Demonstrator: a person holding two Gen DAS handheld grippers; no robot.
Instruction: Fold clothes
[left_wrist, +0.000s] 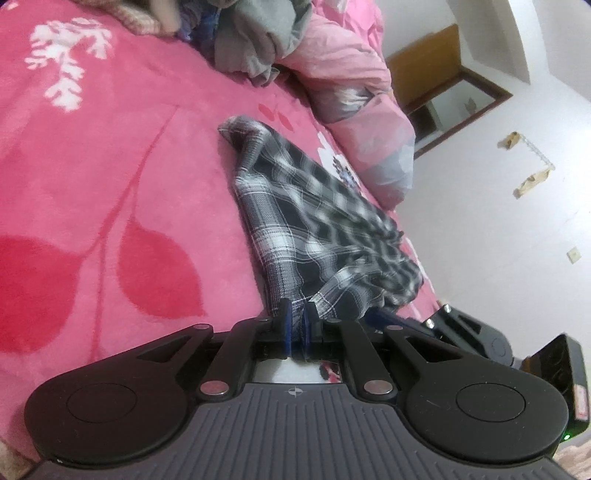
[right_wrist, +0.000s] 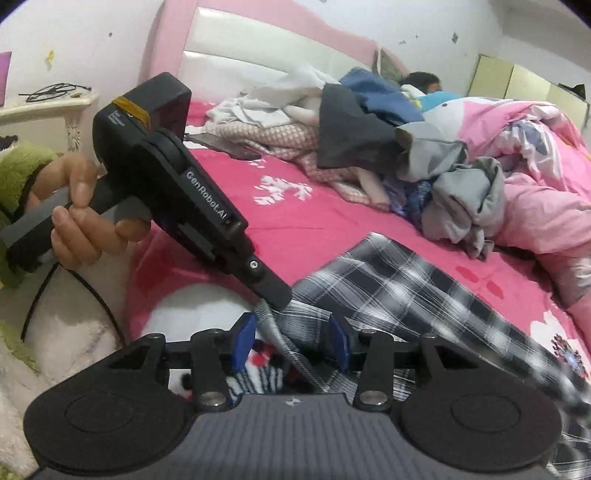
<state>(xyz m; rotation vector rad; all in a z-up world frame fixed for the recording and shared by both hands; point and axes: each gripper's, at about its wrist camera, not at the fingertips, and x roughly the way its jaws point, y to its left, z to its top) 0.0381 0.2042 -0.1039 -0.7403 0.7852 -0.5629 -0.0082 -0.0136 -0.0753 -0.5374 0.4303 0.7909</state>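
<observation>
You are working over a bed covered with a bright pink plush blanket (left_wrist: 110, 155) printed with red leaves and white sprigs, a white wall behind it. A black-and-white plaid cloth garment (left_wrist: 310, 221) lies stretched across the blanket's near side, one end drawn toward you. Your left gripper (left_wrist: 297, 321) has its blue pads nearly together, pinching the near edge of that plaid garment. In the right wrist view the same gripper (right_wrist: 280, 295) comes in from the left, its tip on the fabric, carried by your hand (right_wrist: 85, 221) in a green fleece sleeve (right_wrist: 18, 173). Your right gripper (right_wrist: 291, 347) stands partly parted; a fold of the plaid garment (right_wrist: 399, 291) runs between its blue pads, which do not press on it. Farther up the bed sits a heap of loose grey, white and checked clothes (right_wrist: 369, 147), beside a rumpled pale pink quilt (right_wrist: 535, 192).
</observation>
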